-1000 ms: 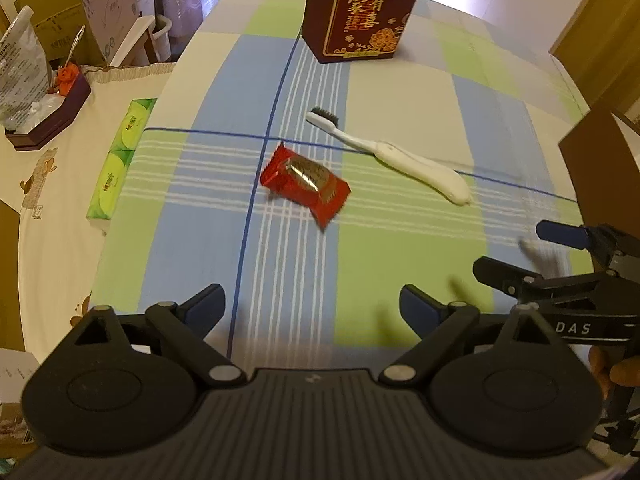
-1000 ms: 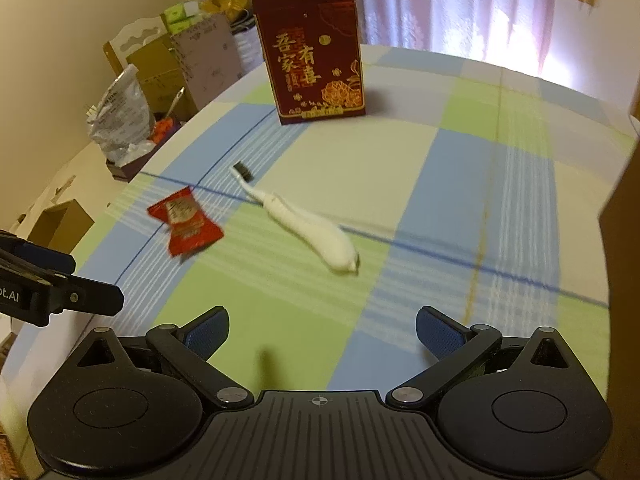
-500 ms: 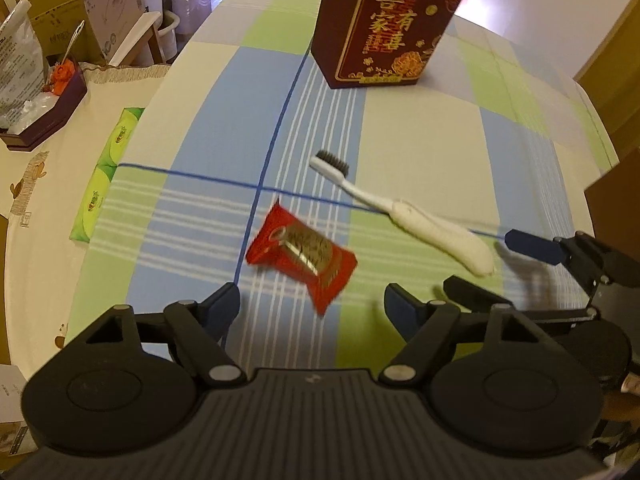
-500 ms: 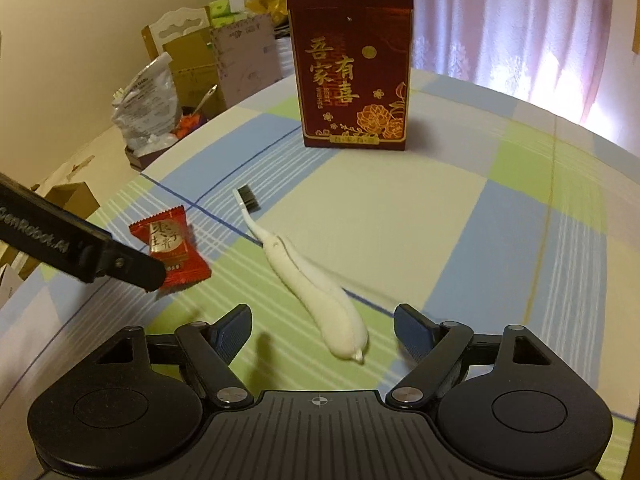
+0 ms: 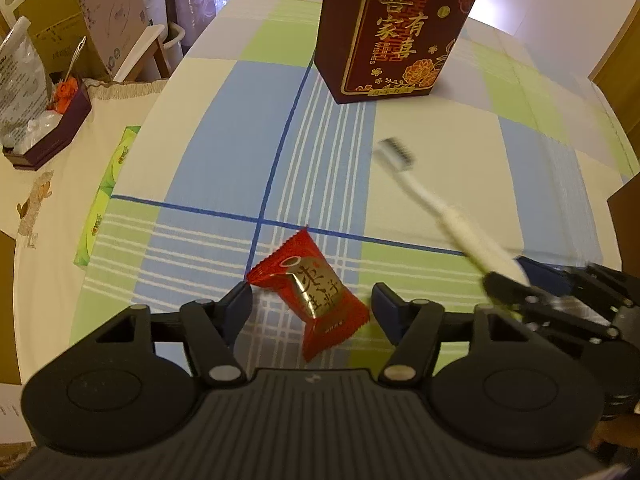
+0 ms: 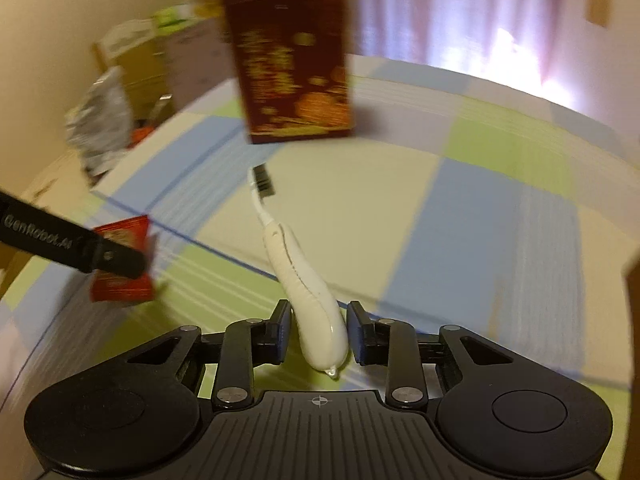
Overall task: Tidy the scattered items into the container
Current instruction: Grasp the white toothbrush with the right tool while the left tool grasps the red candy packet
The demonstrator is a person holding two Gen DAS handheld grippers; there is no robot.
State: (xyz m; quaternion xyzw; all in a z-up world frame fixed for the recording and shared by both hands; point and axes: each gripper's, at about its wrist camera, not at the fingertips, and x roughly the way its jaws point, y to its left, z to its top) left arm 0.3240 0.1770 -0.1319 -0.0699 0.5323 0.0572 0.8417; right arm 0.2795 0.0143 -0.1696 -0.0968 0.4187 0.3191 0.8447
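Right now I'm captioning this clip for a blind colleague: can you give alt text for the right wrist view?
The right gripper straddles the thick end of a white toothbrush, fingers close either side, contact unclear, bristles pointing away over a checked tablecloth. A dark red gift box stands beyond; at left, the left gripper reaches a red candy packet.

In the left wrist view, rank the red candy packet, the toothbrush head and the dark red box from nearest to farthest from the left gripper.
1. Red candy packet: lying between the open fingers of the left gripper.
2. Toothbrush head: farther out, to the right.
3. Dark red box: standing at the far end of the table.
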